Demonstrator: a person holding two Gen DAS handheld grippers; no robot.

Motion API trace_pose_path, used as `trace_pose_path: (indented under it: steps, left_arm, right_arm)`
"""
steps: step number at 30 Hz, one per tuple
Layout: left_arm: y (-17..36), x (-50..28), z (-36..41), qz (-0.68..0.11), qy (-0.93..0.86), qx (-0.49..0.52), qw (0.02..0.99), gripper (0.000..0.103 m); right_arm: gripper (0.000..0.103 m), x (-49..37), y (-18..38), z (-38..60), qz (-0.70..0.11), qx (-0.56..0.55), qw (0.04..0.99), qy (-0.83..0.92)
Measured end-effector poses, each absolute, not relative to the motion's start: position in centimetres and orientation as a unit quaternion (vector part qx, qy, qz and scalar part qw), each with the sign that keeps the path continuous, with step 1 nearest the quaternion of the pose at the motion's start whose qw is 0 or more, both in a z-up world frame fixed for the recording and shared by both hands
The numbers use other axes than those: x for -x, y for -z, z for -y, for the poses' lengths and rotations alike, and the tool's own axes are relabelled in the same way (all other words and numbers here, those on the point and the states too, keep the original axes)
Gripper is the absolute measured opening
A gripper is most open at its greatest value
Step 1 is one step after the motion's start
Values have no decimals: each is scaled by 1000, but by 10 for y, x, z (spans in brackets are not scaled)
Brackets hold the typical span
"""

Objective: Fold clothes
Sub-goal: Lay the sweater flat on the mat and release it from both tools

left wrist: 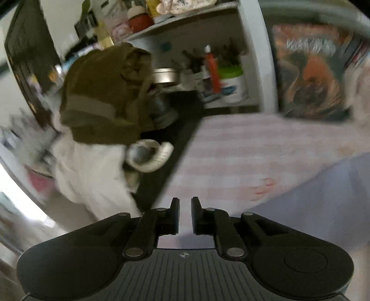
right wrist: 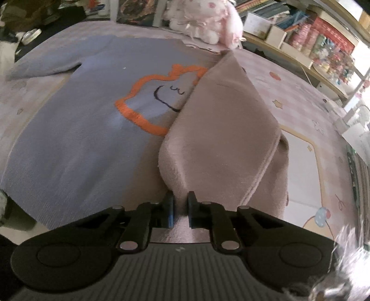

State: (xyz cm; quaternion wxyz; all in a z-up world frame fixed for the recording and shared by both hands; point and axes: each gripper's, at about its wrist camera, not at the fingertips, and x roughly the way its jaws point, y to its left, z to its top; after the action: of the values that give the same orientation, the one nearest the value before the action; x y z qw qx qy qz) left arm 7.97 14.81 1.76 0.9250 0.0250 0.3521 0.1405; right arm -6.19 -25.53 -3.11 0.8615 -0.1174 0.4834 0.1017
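Right gripper [right wrist: 180, 203]: clenching on a fold of the taupe garment [right wrist: 222, 129], the cloth pinched between its two fingers and rising from them in a peaked, tent-like fold.
Taupe garment: lying over the right side of the blue sweater [right wrist: 76, 129], covering part of its orange outline motif; its far tip is reaching towards the plush toy [right wrist: 203, 18].
Blue sweater: lying spread flat on the pink patterned bedcover [right wrist: 300, 97], one sleeve stretching out to the left in the right wrist view.
Left gripper [left wrist: 185, 203]: showing nearly closed, a narrow gap between the fingers, nothing between them; the view is blurring heavily.
Left gripper position: hanging over the striped pink surface [left wrist: 231, 148], with a pale blue edge of cloth [left wrist: 323, 196] showing at the lower right of its view.
Olive garment [left wrist: 104, 92]: sitting heaped on a white pile [left wrist: 87, 171] beside the bed, well apart from the left gripper.
Shelving [left wrist: 185, 20]: standing behind the bed, carrying bottles, tubs and a metal tin.
Plush toy: sitting at the far edge of the bedcover, pink and white.
Side shelves [right wrist: 312, 44]: running along the right, carrying boxes and books.
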Motion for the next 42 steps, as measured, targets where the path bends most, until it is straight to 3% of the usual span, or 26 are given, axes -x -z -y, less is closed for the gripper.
trace_pose_path:
  steps: [2,3,6,13,16,18,32,42]
  left_arm:
    - [-16,-56,-131,-343,-70,40,936,29]
    - [-10,-46,-117,-346,-23,86,934,31]
    - [9,-43,-78,-373,53,174,910,31]
    - [44,-82,-36,-424,33,191,885,31]
    - [49,-94,-35,-426,20,191,884,25]
    - [48,-97,-31,-422,20,173,890,3]
    - [29,-107,-89,-420,-60,125,897,5]
    - [35,-104,-65,-438,-48,102,892,5]
  right_arm:
    - [10,60,31,257,-485,113,862,-98]
    - [10,59,30,257,-485,110,862,-96]
    - [10,60,32,257,-489,106,861,-93]
    - [10,56,33,256,-491,111,859,-99]
    - [9,56,29,262,-488,104,861,-98]
    - [9,56,25,265,-487,104,861,-100]
    - [7,-19,2,366,-427,262,865,18]
    - [8,-122,53,407,-394,369,836,98]
